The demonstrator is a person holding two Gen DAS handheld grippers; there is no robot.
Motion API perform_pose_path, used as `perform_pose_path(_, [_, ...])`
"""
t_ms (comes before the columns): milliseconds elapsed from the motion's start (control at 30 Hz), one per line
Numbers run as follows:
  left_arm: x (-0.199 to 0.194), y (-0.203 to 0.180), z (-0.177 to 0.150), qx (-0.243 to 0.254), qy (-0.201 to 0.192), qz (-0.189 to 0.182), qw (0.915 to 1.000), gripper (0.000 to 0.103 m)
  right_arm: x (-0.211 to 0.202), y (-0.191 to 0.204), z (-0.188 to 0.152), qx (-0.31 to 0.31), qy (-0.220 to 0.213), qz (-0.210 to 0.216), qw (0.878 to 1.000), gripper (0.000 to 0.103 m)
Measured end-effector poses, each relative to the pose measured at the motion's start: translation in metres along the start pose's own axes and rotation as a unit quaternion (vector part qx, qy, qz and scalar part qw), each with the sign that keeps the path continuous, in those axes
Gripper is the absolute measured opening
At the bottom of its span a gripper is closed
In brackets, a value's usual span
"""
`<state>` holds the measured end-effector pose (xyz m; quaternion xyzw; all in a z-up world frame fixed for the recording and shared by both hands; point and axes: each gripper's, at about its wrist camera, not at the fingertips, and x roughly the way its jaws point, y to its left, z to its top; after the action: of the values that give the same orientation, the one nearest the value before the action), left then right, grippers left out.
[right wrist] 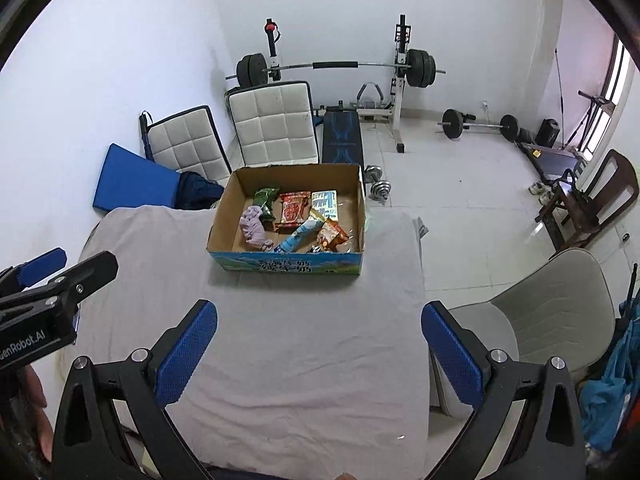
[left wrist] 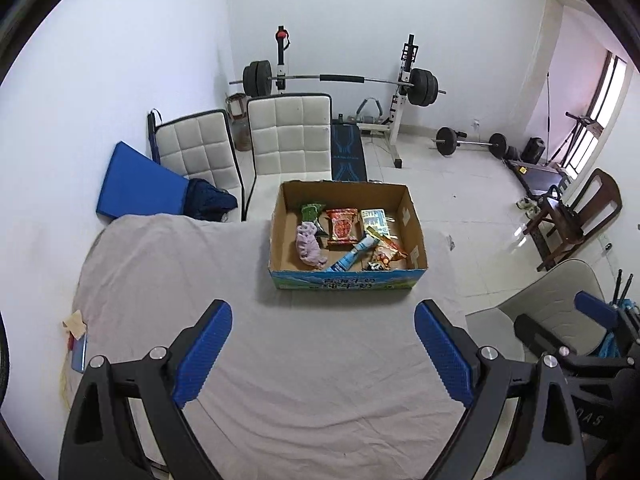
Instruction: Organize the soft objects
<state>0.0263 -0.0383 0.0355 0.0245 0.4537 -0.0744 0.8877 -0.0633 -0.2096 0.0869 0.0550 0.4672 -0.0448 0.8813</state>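
An open cardboard box (left wrist: 414, 232) (right wrist: 222, 216) stands at the far end of a table covered with a grey cloth (left wrist: 280, 360) (right wrist: 304, 340). Inside lie a lilac cloth (left wrist: 308, 244) (right wrist: 254, 228), a green packet (left wrist: 311, 213) (right wrist: 266, 200), a red packet (left wrist: 341, 227) (right wrist: 294, 208), a light blue tube (left wrist: 352, 256) (right wrist: 300, 236) and an orange packet (left wrist: 390, 252) (right wrist: 332, 236). My left gripper (left wrist: 323, 322) is open over bare cloth, well short of the box. My right gripper (right wrist: 319, 322) is open too, nothing between its fingers. The other gripper (right wrist: 44, 276) shows at the left edge of the right wrist view.
Two white padded chairs (left wrist: 288, 136) (right wrist: 272, 124) and a blue mat (left wrist: 140, 188) stand behind the table. A barbell rack (left wrist: 340, 80), bench and loose weights (right wrist: 476, 124) fill the floor beyond. A beige chair (right wrist: 552, 320) sits right of the table, a wooden chair (right wrist: 592, 204) farther off.
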Motion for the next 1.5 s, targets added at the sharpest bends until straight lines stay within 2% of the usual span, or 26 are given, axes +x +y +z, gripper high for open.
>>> perform_pose_path(33, [0.001, 0.000, 0.001, -0.001, -0.002, 0.001, 1.0000, 0.102, -0.002, 0.000, 0.001, 0.002, -0.006, -0.005, 1.000, 0.103])
perform_pose_path(300, [0.001, 0.008, 0.005, -0.012, -0.019, 0.009, 0.9997, 0.102, 0.003, 0.002, 0.020, 0.001, -0.038, -0.017, 0.999, 0.103])
perform_pose_path(533, [0.002, 0.017, 0.008, -0.020, -0.025, 0.017, 0.9993, 0.102, 0.005, 0.005, 0.033, 0.002, -0.048, -0.020, 0.999, 0.103])
perform_pose_path(1500, [0.009, 0.028, 0.026, -0.026, -0.034, 0.020, 0.9989, 0.102, 0.012, 0.009, 0.057, 0.000, -0.055, -0.025, 0.998, 0.103])
